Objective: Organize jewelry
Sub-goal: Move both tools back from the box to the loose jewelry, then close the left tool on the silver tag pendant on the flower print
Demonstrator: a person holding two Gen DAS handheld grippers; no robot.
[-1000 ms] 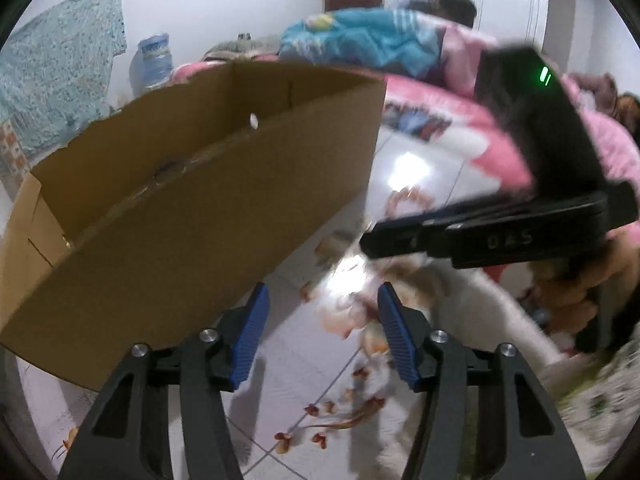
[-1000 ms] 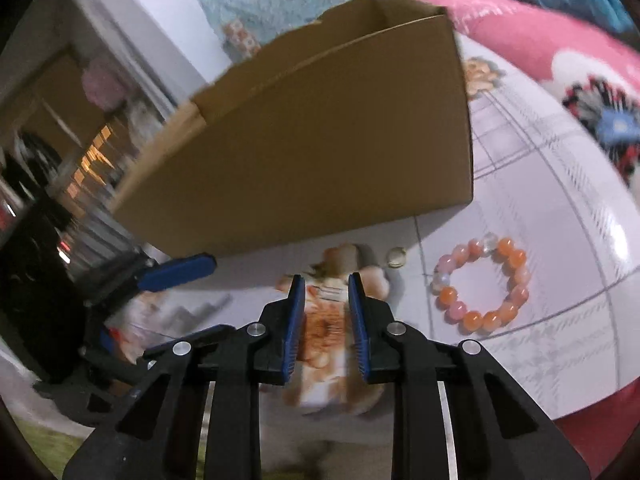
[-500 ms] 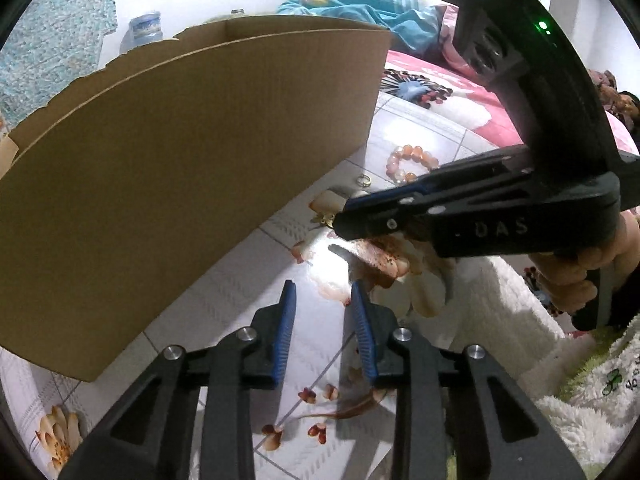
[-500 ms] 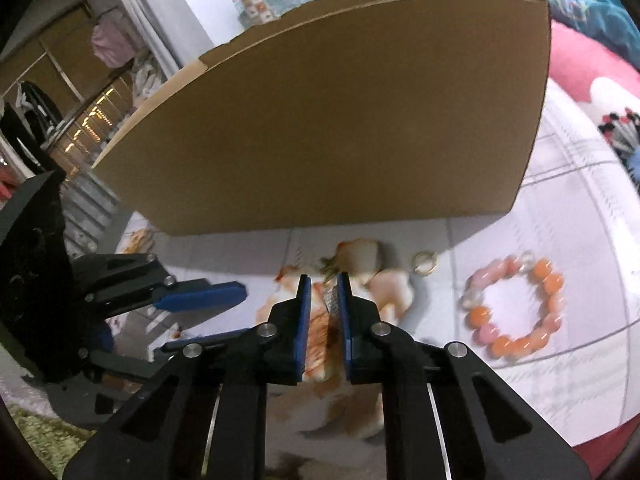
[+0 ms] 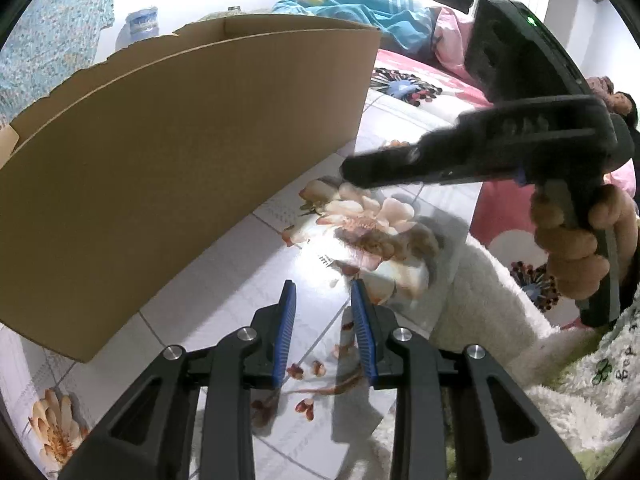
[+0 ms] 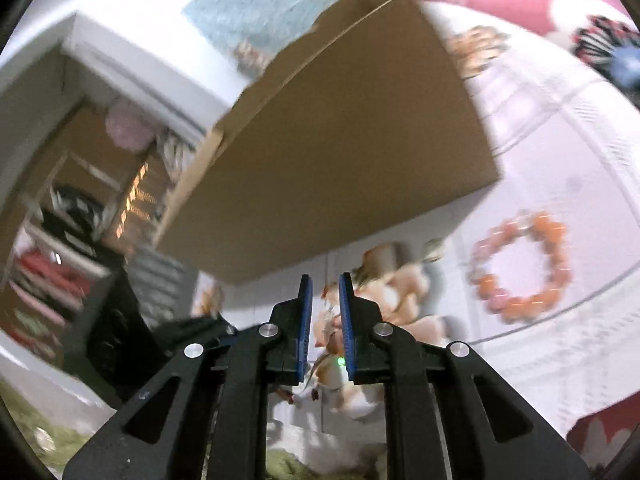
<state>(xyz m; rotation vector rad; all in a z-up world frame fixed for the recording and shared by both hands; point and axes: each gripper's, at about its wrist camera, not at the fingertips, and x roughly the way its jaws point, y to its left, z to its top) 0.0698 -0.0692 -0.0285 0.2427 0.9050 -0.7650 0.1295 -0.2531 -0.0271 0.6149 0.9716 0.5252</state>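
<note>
A bracelet of orange and pink beads (image 6: pixel 520 266) lies on the white floral cloth, right of the brown cardboard box (image 6: pixel 340 148). A small gold ring (image 6: pixel 434 250) lies by the box's near corner. My right gripper (image 6: pixel 323 284) hovers above the cloth with a narrow gap between its blue pads and nothing in it; it also shows from the side in the left wrist view (image 5: pixel 352 168). My left gripper (image 5: pixel 323 290) is open and empty above the cloth, beside the box (image 5: pixel 180 152).
The white cloth with printed flowers (image 5: pixel 360 216) covers the surface. A pink quilt (image 5: pixel 420 84) and a person lying under a blue blanket (image 5: pixel 360 4) are behind. A fluffy white blanket (image 5: pixel 480 300) lies at right. Shelves (image 6: pixel 60 220) stand at left.
My left gripper closed partway, then opened wider again. My right gripper narrowed, then opened slightly, rose and swung left; its view is blurred by motion.
</note>
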